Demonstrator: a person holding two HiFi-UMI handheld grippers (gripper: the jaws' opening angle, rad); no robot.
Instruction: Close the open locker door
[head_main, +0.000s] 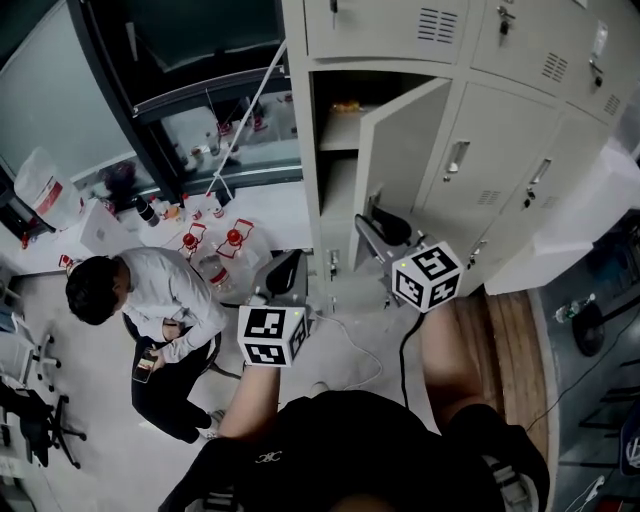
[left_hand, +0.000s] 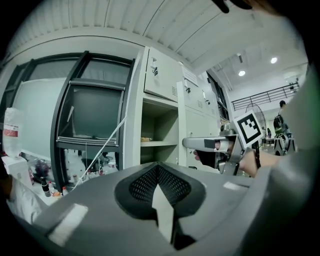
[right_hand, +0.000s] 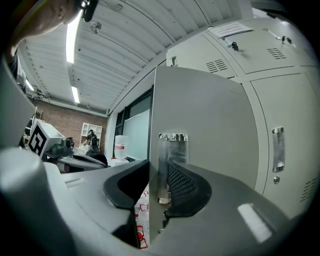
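The grey locker door (head_main: 405, 140) stands half open in front of its compartment (head_main: 335, 110), where a small item lies on the shelf. My right gripper (head_main: 375, 228) is level at the door's free edge. In the right gripper view its jaws (right_hand: 159, 172) straddle that edge (right_hand: 152, 150), one on each side, and the chrome handle (right_hand: 172, 150) stands just beyond them. I see no firm pinch. My left gripper (head_main: 283, 272) hangs left of the door, shut on nothing (left_hand: 158, 167), and faces the open compartment (left_hand: 157, 132).
Closed lockers (head_main: 520, 170) fill the wall to the right of the door. A person (head_main: 150, 300) crouches at the left with a phone, near red-capped bottles (head_main: 215, 240). A cable (head_main: 350, 340) trails over the floor. A white box (head_main: 590, 220) juts out at the right.
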